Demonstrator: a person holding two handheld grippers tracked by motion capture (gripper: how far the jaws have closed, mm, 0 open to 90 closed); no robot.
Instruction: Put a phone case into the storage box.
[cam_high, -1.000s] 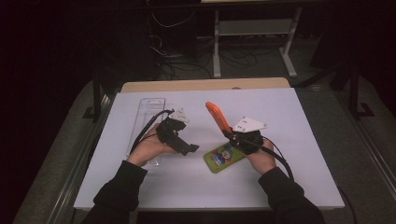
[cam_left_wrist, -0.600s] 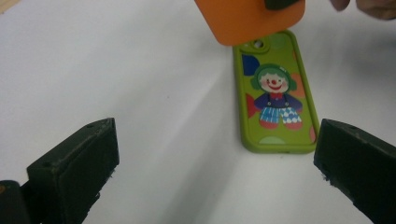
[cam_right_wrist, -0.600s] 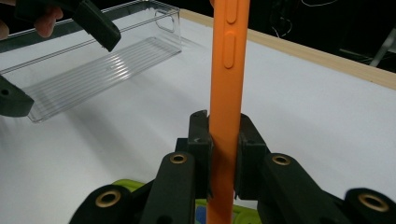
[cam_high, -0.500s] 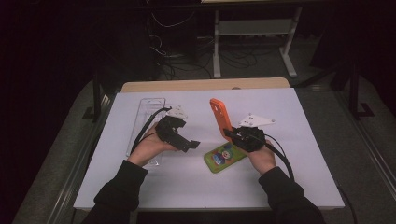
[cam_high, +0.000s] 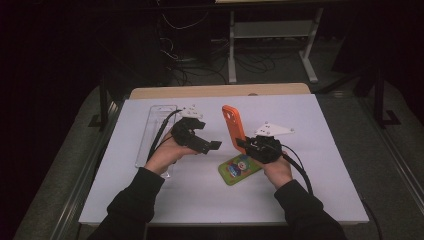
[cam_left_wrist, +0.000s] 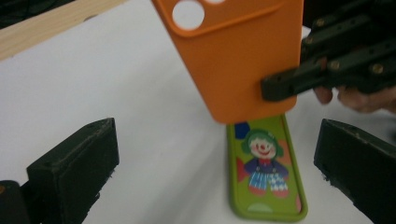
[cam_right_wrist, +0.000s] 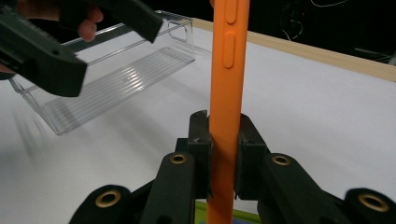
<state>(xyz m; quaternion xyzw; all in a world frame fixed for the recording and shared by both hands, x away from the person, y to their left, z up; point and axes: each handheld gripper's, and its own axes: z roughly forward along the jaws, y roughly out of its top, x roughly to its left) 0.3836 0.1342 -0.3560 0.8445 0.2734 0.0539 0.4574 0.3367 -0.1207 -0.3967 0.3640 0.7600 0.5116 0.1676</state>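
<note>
An orange phone case (cam_high: 231, 126) stands upright above the white table, and my right gripper (cam_high: 244, 144) is shut on its lower end. In the right gripper view the orange phone case (cam_right_wrist: 228, 84) rises edge-on between the two jaws. A green phone case with a clown picture (cam_high: 239, 169) lies flat on the table under my right hand. My left gripper (cam_high: 216, 145) is open, jaws wide apart, pointing at the orange case from the left. In the left gripper view the orange phone case (cam_left_wrist: 236, 56) hangs ahead above the green clown case (cam_left_wrist: 265, 172).
A clear plastic tray (cam_high: 155, 131) lies at the table's left, behind my left hand; the clear tray (cam_right_wrist: 116, 74) also appears in the right gripper view. A wooden strip (cam_high: 215, 90) runs along the white table's (cam_high: 325, 130) far edge. Cables trail from both grippers.
My right gripper has lifted the orange case from a tilt to upright. My left gripper has shifted slightly toward it.
</note>
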